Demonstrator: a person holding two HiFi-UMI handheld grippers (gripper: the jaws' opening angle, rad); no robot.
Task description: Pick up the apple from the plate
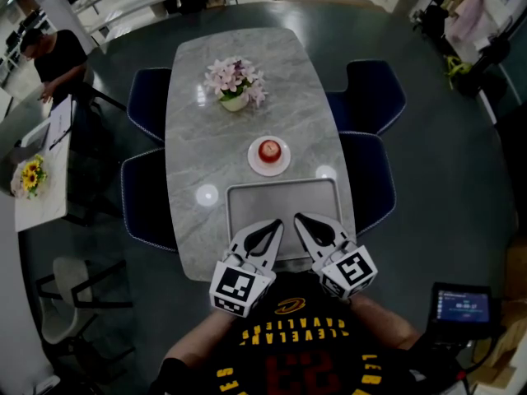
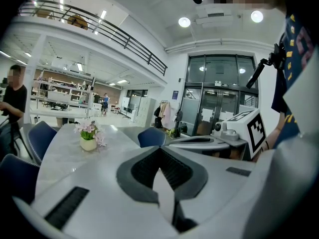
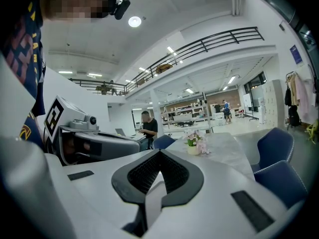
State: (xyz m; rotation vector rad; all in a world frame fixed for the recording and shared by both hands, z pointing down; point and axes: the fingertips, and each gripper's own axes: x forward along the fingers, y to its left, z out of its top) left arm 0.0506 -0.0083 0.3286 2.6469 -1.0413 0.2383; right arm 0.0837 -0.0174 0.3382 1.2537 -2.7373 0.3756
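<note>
- The apple (image 1: 269,150), red, was seen on a small white plate (image 1: 254,164) near the middle of the grey marble table (image 1: 202,122).
- The plate was set just beyond the far edge of a grey tray (image 1: 280,206), which lay at the table's near end.
- The left gripper (image 1: 275,225) was held over the near edge of the tray, with its tips pointed far and slightly right, towards the plate; it was kept well apart from the apple.
- In the left gripper view, the left gripper's (image 2: 160,156) jaws were shown pressed together, pad against pad.
- The right gripper (image 1: 301,220) was held just right of the left one, with its tips angled far and left.
- In the right gripper view, the right gripper's (image 3: 159,156) jaws were likewise seen pressed together.
- A pot of pink flowers (image 1: 235,82) was placed at the far end of the table, well beyond the plate.
- Blue chairs (image 1: 375,95) were ranged along both long sides of the table.
- A person in black (image 1: 53,56) was seen at the far left, away from the table.
</note>
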